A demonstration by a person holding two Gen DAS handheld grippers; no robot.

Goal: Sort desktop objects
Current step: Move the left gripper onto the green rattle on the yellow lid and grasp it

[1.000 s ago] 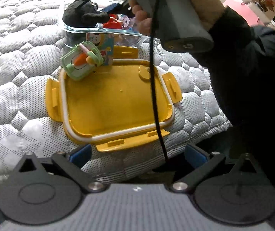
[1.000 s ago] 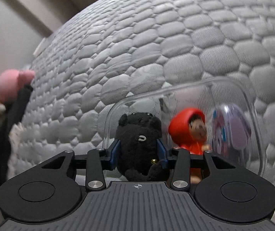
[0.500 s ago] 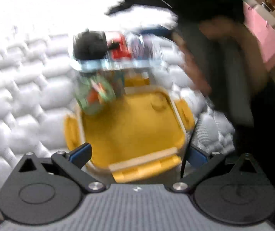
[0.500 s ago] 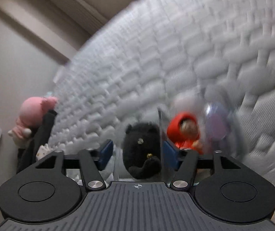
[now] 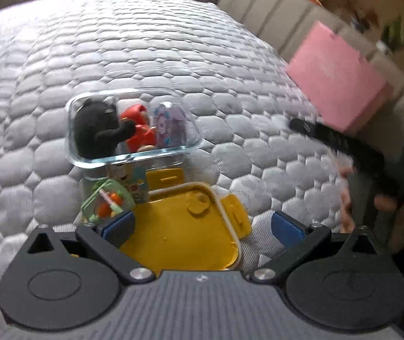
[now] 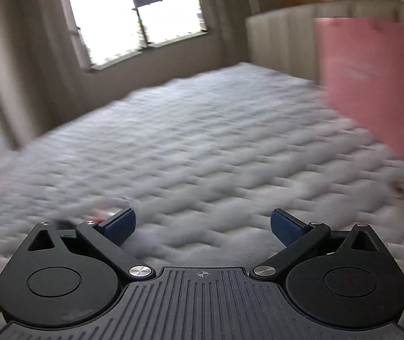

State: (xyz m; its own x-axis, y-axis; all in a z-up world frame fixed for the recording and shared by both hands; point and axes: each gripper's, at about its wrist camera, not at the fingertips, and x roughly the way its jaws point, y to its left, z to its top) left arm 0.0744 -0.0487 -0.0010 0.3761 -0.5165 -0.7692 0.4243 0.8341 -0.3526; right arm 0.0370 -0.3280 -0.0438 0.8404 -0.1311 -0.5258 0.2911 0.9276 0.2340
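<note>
Since the frame a second earlier, the right gripper [image 6: 202,222] has released the black plush toy [image 5: 100,129] and pulled away from the clear glass container [image 5: 190,144]; its view now looks across the bare grey quilted mattress [image 6: 202,141] toward a window [image 6: 136,14], heavily blurred. The left gripper [image 5: 202,223] has shifted closer to the yellow plastic lid [image 5: 182,232].

Left to right in the left wrist view: the black plush toy sits in the left end of the glass container, a red-hooded figurine [image 5: 139,130] beside it at the middle, and a purple-and-white round item [image 5: 170,126] at the right end. In front of the container, a small green toy with orange parts [image 5: 107,202] lies at the lid's left corner, touching the left finger pad [image 5: 118,225]. The lid lies upturned on the mattress between the left gripper's spread, empty fingers. At far right, a hand [image 5: 372,195] holds the right gripper's dark body; a pink box [image 5: 338,76] stands behind.

The right gripper's fingers stand wide apart, empty.
</note>
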